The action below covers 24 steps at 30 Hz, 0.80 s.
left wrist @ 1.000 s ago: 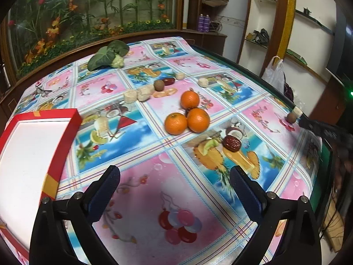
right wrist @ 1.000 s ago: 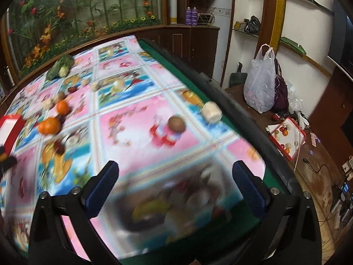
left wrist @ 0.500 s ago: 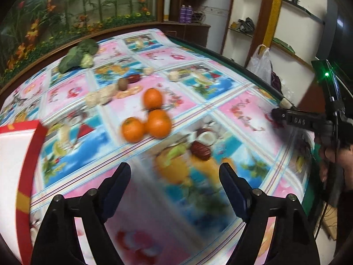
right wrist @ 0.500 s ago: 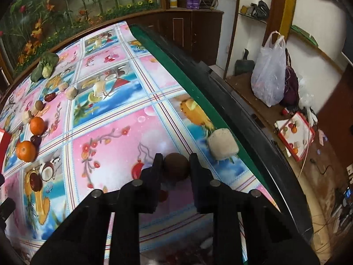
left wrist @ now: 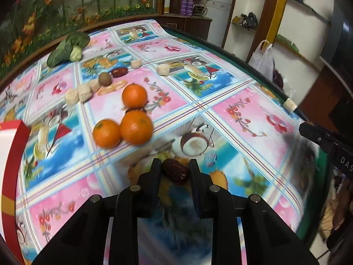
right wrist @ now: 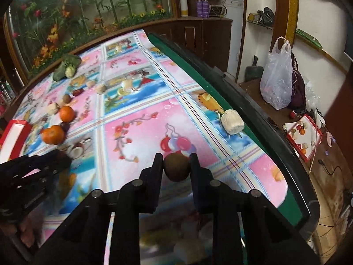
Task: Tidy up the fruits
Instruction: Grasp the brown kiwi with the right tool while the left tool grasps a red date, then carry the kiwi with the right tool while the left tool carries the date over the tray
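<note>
The dark red, wrinkled oval date (left wrist: 175,173) sits between the two black fingers of the left claw (left wrist: 174,170), whose jaws have just been closing and now press on either side of it, low over the printed pineapple picture on the worktop (left wrist: 242,101). The round brown kiwi-like fruit (right wrist: 176,169) is pinched in the right claw (right wrist: 175,165), its jaws nearly closed around it above a pink square of the glossy, fruit-patterned plastic tablecloth (right wrist: 136,137). Just beyond the date, three round orange tangerines (left wrist: 134,127) lie close together, two of them touching, with a small dark fruit between them. Farther back lie several pale cream, net-wrapped cylindrical pieces (left wrist: 78,93), another brown round fruit (left wrist: 104,78), a second dark red date (left wrist: 119,72) and a green leafy vegetable (left wrist: 66,48). One more pale net-wrapped cylinder (right wrist: 231,121) lies near the green edge of the worktop. A red-rimmed white box (left wrist: 11,154) sits at the left edge. In the left wrist view the other claw's black body enters from the right, bearing the white letters "DAS" (left wrist: 345,165), cut off at the frame. Past the worktop, a white plastic bag (right wrist: 276,81) hangs by the shelves, and a second red-rimmed tray with small fruits (right wrist: 303,135) lies on the floor.
</note>
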Motion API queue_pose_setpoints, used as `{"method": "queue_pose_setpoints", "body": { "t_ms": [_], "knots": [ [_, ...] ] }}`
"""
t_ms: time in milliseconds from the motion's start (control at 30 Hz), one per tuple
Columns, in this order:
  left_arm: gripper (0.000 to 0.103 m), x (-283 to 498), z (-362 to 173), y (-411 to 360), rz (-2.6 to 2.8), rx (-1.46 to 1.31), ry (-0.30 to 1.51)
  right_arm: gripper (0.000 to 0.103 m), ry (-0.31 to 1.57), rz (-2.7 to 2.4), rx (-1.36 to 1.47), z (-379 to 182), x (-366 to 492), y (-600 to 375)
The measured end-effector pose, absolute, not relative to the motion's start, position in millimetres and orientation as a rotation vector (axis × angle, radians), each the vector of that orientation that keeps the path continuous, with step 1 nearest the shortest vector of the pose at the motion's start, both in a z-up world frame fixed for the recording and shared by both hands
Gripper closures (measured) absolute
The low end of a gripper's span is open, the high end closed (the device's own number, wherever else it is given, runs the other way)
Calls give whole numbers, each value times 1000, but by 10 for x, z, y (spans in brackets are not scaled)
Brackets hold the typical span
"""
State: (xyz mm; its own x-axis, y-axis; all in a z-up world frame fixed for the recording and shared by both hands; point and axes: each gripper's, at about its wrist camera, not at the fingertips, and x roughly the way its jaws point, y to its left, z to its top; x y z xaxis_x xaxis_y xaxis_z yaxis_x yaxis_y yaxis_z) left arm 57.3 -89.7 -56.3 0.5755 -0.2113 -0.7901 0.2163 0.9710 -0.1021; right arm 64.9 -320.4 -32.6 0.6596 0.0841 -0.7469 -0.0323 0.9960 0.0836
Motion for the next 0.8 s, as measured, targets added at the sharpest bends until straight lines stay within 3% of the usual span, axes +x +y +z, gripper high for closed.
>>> {"method": "queue_pose_setpoints", "body": {
  "t_ms": [400,800],
  "knots": [
    [78,-64,-154,95,-264,-210,787,78,760,129,35,-109,252,-2868],
    [78,-395,37,807,-60,-203,709,78,756,297,-8,-83,133,-1978]
  ]
}}
